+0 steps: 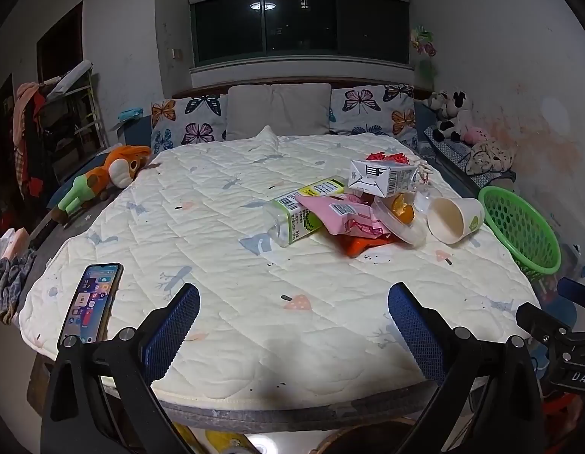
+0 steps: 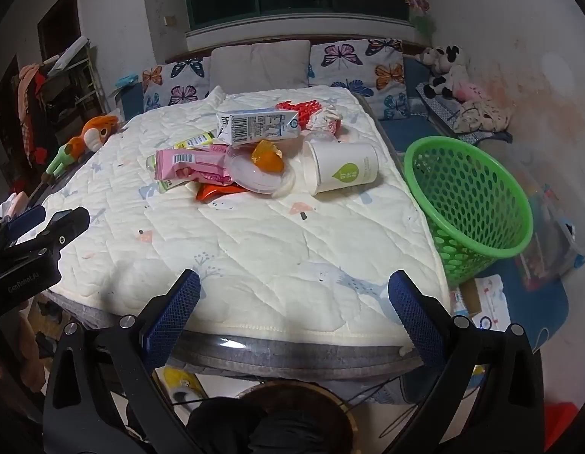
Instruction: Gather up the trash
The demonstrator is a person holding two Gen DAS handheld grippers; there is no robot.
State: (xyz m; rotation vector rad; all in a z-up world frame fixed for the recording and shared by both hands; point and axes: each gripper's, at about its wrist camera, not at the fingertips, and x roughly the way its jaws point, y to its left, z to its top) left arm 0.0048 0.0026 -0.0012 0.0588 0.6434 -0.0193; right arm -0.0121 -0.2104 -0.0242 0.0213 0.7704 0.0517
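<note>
**Ana:** Where is the trash, and what are the tongs doing?

**Ben:** It lies in one heap on the far right part of a quilted pad (image 2: 254, 249) on a table. Both tools hover at the near edge, well apart from the heap. The left gripper (image 1: 292, 325) is spread wide and holds nothing; the right gripper (image 2: 294, 314) is the same.

**Ana:** What is in the heap?

**Ben:** A milk carton (image 2: 256, 126) rests on top. Below it are a pink wrapper (image 2: 190, 166), a clear plastic bottle (image 1: 292, 219) on its side, a clear lid (image 2: 254, 178) with orange peel (image 2: 269, 160) on it, and an orange wrapper (image 2: 213, 191) at the bottom. A paper cup (image 2: 343, 172) lies tipped beside them, its mouth facing left.

**Ana:** How would they handle?

**Ben:** All look light. The carton is probably stiff enough to pinch across its narrow sides. The cup would likely crush, so grip its rim gently. Wrappers are soft and slippery; pinch a loose edge.

**Ana:** Any containers?

**Ben:** A green basket (image 2: 470, 204) stands just beside the table's right edge. No trash shows inside it; the cup looks empty too.
</note>
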